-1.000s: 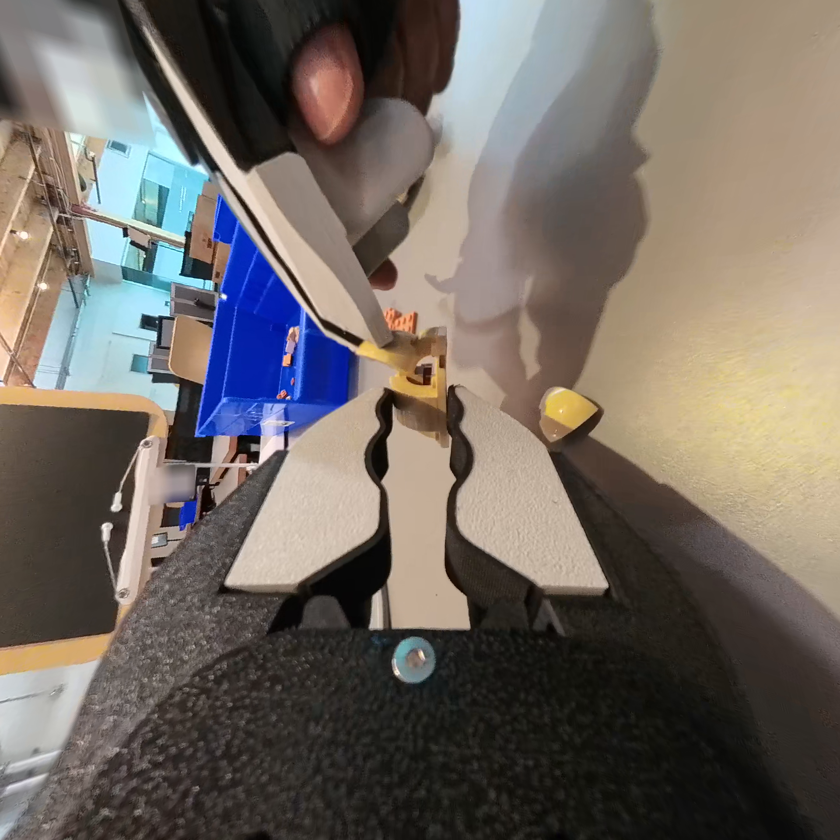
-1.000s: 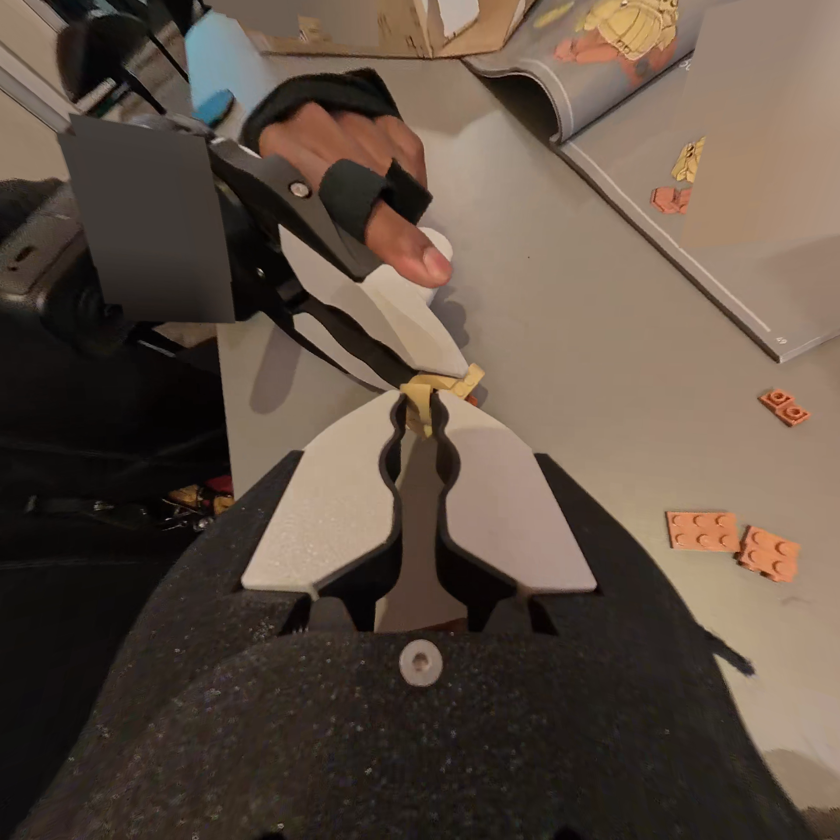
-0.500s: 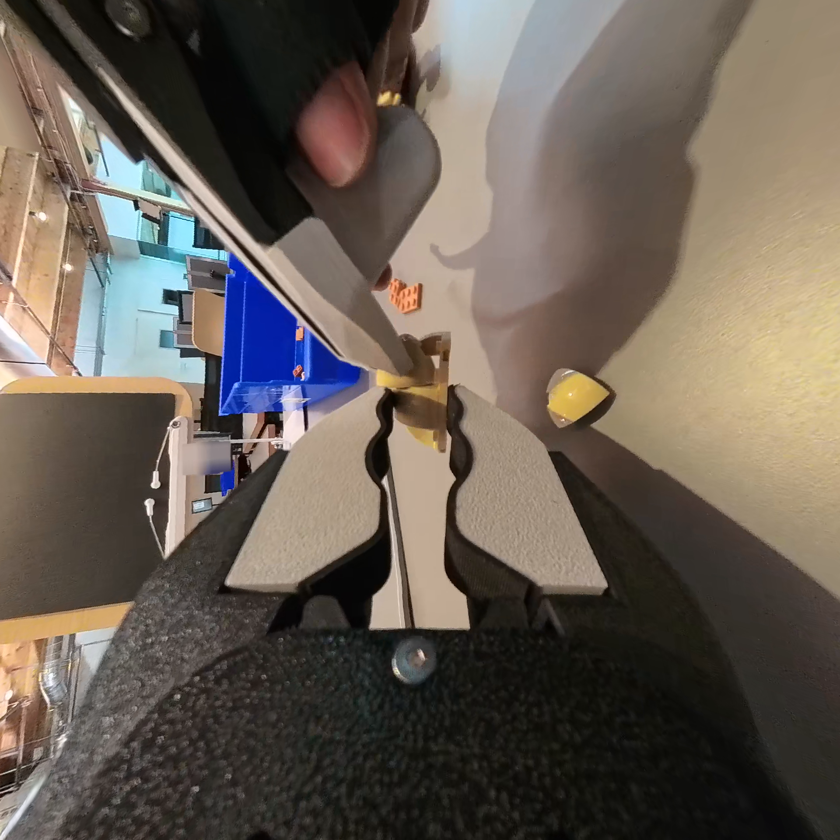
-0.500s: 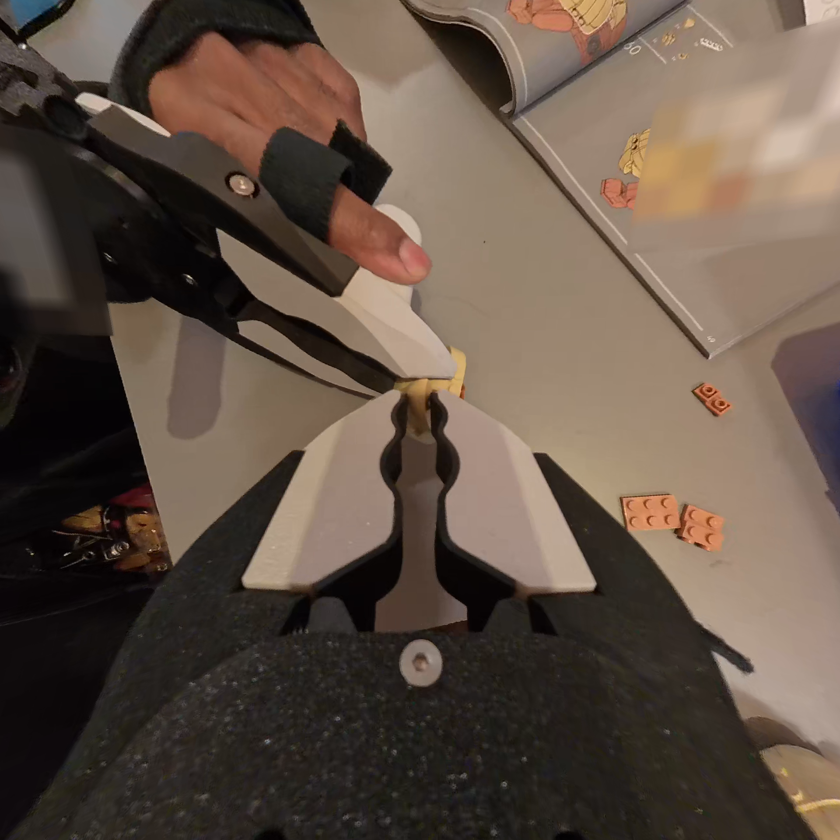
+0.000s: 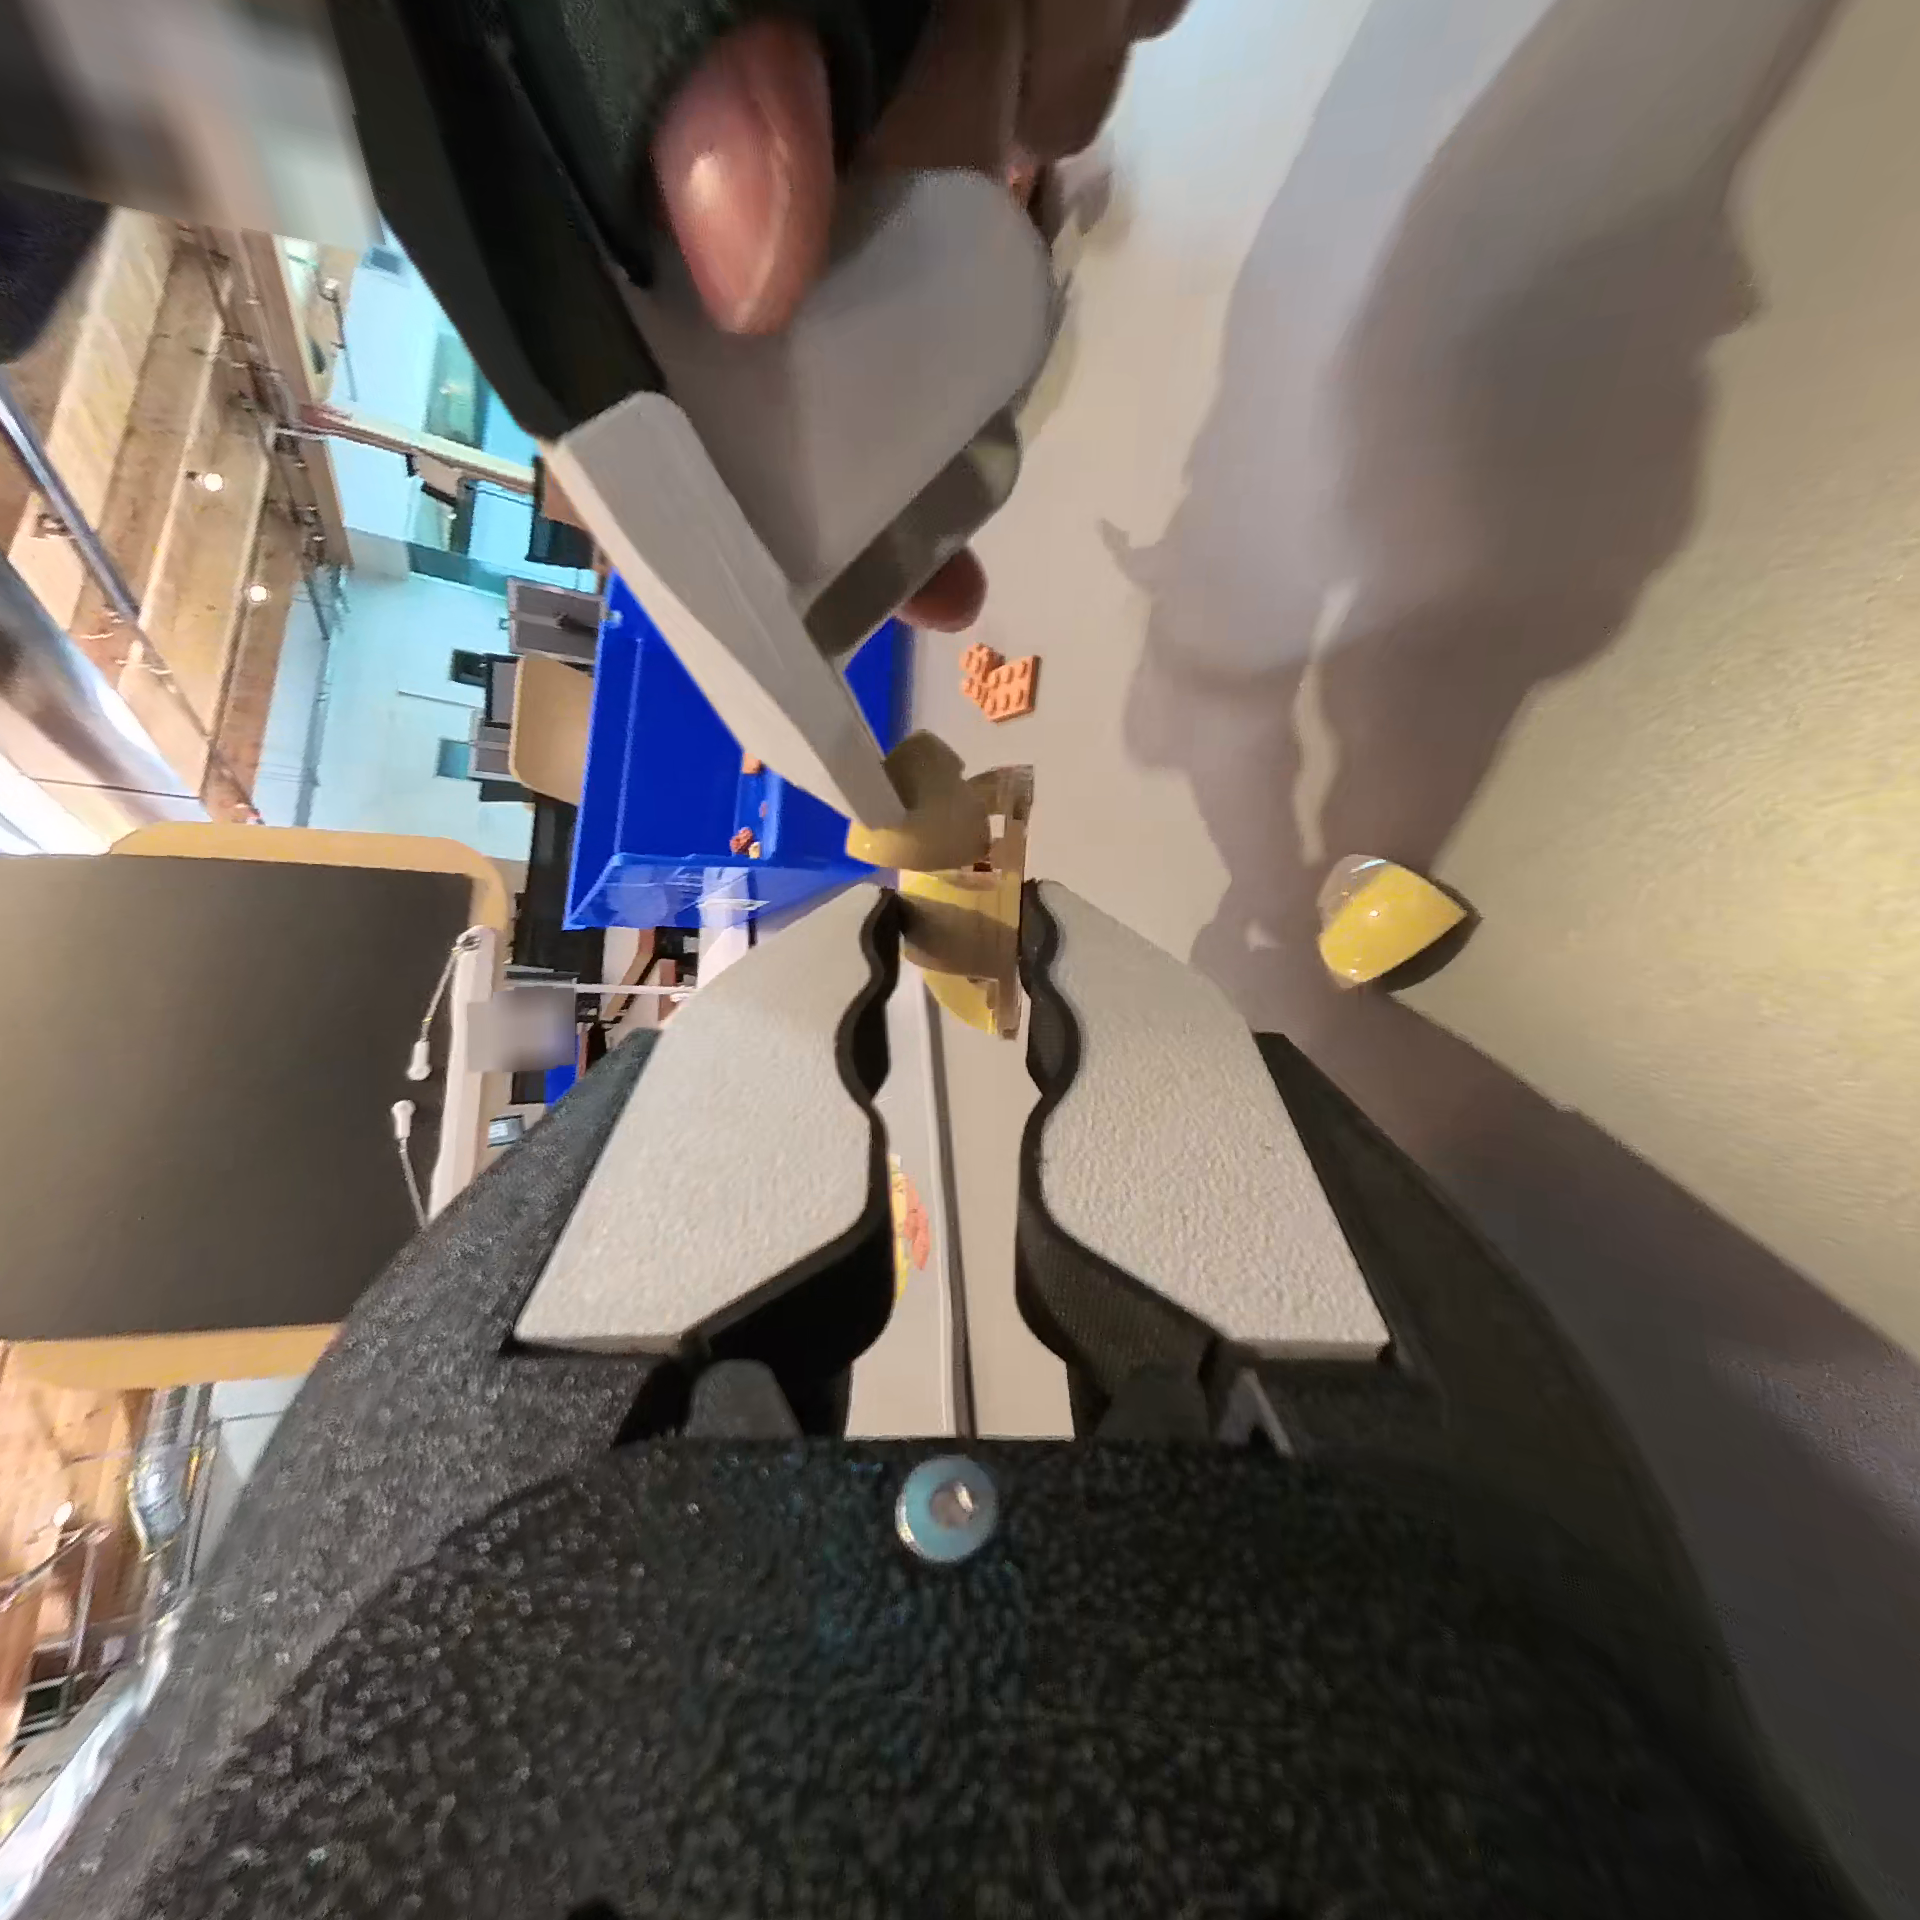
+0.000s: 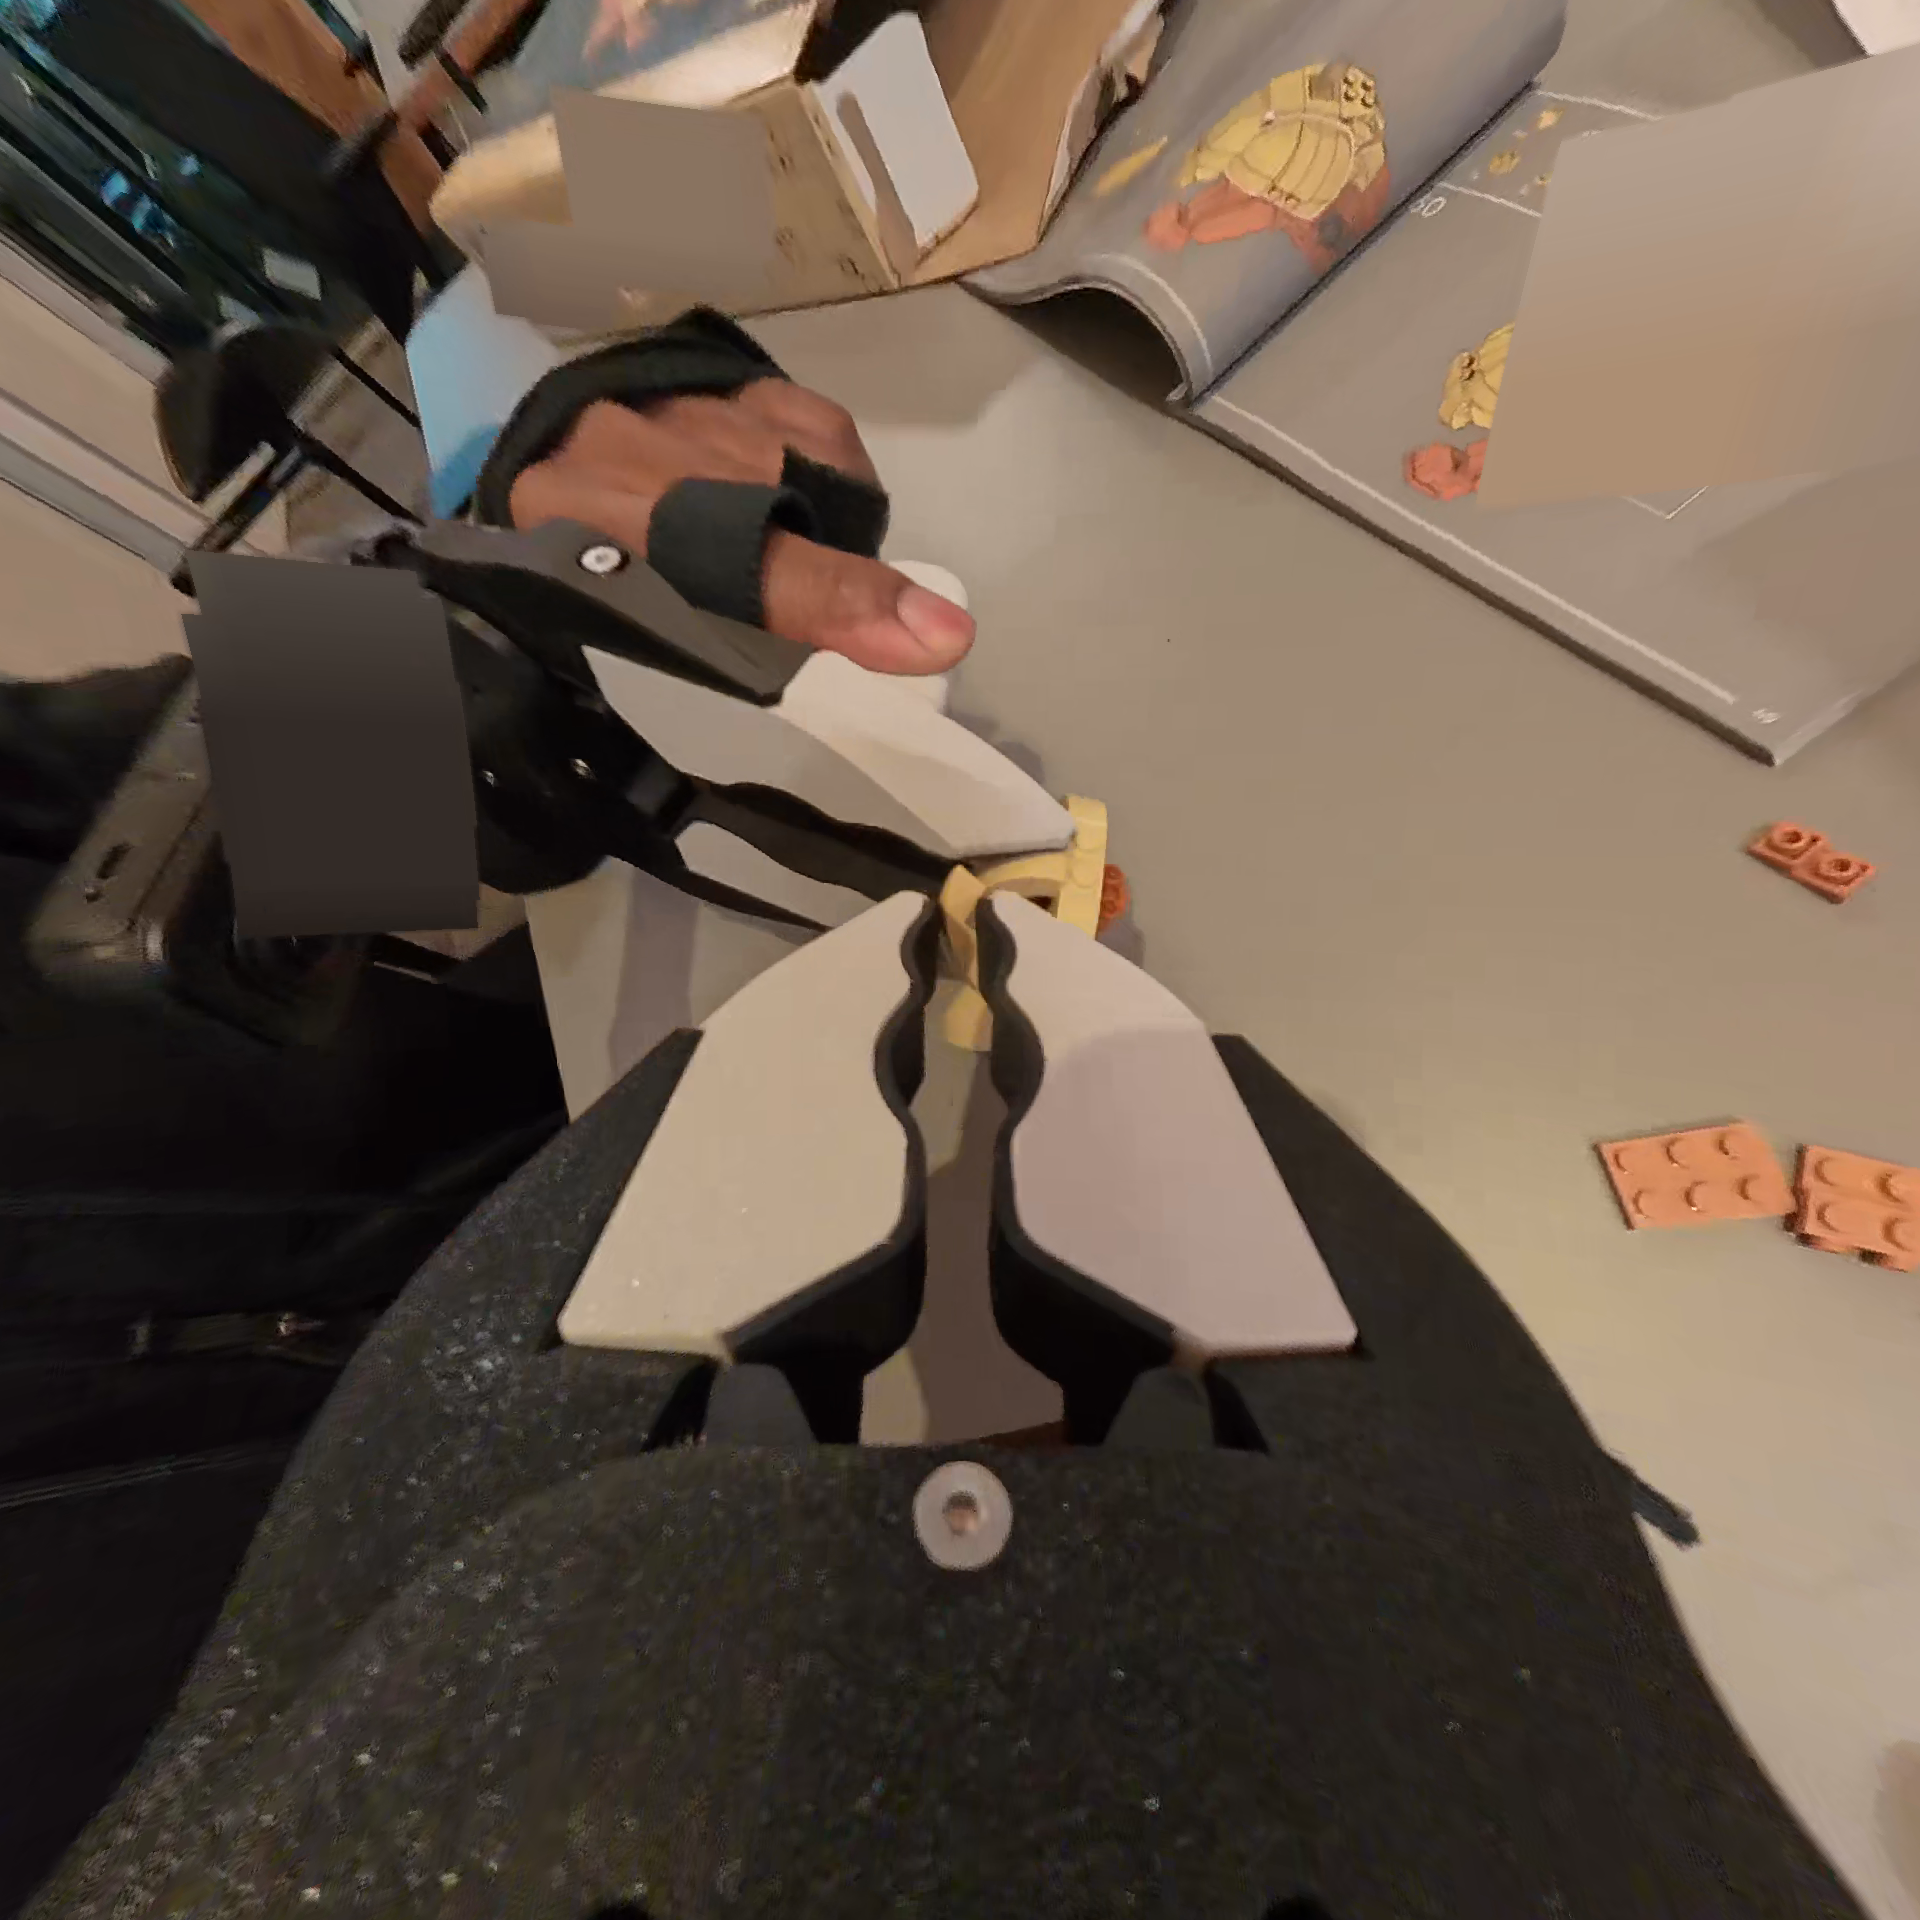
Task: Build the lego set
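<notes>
Left wrist view: left claw (image 5: 956, 914) is clenching on a tan lego assembly (image 5: 977, 956), gripping it at the fingertips, held above the grey bench (image 5: 1662, 520). Right claw (image 5: 878, 810) is coming in from upper left, its grey tip pressing against a tan curved piece (image 5: 935, 800) at the top of the assembly. A bare fingertip (image 5: 748, 187) is resting on the right claw's upper body. Just right of the left claw, a yellow dome piece (image 5: 1382, 920) is lying on the bench. Beyond the tips, orange plates (image 5: 1003, 686) are lying flat; a blue bin (image 5: 665, 790) is sitting farther off to the left.

Right wrist view: right claw (image 6: 961, 920) is gripping the tan curved piece (image 6: 961, 977) between its narrow tips, nearly closed on it. Left claw (image 6: 1039, 842) is meeting it from the left, grasping the tan lego assembly (image 6: 1081, 862) just ahead of the right tips; the two parts are touching. The person's gloved left hand (image 6: 707, 499) is holding that claw's handle. Right of the right claw, two orange plates (image 6: 1694, 1174) are lying side by side on the bench (image 6: 1351, 831); a small orange two-stud plate (image 6: 1813, 860) is farther ahead. An open instruction booklet (image 6: 1351, 260) and a cardboard box (image 6: 831, 208) are lying far ahead.
</notes>
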### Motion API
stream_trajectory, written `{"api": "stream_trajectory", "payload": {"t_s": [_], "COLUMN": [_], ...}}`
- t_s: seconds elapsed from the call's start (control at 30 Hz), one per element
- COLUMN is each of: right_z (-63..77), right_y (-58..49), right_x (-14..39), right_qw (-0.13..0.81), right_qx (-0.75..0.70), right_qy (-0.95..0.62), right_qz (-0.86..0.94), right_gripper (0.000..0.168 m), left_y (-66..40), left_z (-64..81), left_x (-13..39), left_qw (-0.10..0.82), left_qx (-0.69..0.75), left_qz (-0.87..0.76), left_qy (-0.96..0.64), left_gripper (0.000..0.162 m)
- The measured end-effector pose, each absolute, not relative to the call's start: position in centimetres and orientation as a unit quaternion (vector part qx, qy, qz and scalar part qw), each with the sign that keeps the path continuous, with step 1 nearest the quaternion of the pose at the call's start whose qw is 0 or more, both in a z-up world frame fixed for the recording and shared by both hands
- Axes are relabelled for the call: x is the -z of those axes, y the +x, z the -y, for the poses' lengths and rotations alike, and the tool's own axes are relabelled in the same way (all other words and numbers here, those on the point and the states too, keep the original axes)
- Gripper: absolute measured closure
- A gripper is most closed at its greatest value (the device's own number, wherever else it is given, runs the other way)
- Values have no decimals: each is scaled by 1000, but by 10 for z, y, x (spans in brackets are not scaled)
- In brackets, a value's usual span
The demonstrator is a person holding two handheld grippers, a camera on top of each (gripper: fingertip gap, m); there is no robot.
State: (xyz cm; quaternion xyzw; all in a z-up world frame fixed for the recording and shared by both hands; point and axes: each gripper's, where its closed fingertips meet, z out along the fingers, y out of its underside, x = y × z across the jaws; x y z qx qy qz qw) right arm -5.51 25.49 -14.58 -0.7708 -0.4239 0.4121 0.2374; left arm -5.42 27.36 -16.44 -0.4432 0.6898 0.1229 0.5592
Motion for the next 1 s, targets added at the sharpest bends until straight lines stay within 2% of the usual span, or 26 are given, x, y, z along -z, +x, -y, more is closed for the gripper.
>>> {"api": "stream_trajectory", "payload": {"t_s": [0.3,0.57,1.0], "right_z": [-263,-253,-266], "right_y": [-52,-58,-56], "right_x": [148,131,143], "right_qw": [261,210,272], "right_qx": [-405,-528,-431], "right_qy": [-781,-752,-780], "right_qz": [398,334,364], "right_gripper": [162,162,162], "left_y": [-54,-55,-55], "left_z": [-275,-276,-278], "left_x": [160,158,158], "left_qw": [572,578,583], "left_qx": [-121,-119,-116], "left_qz": [-678,-672,-666], "left_qy": [-446,-447,-451], "left_gripper": [140,140,140]}}
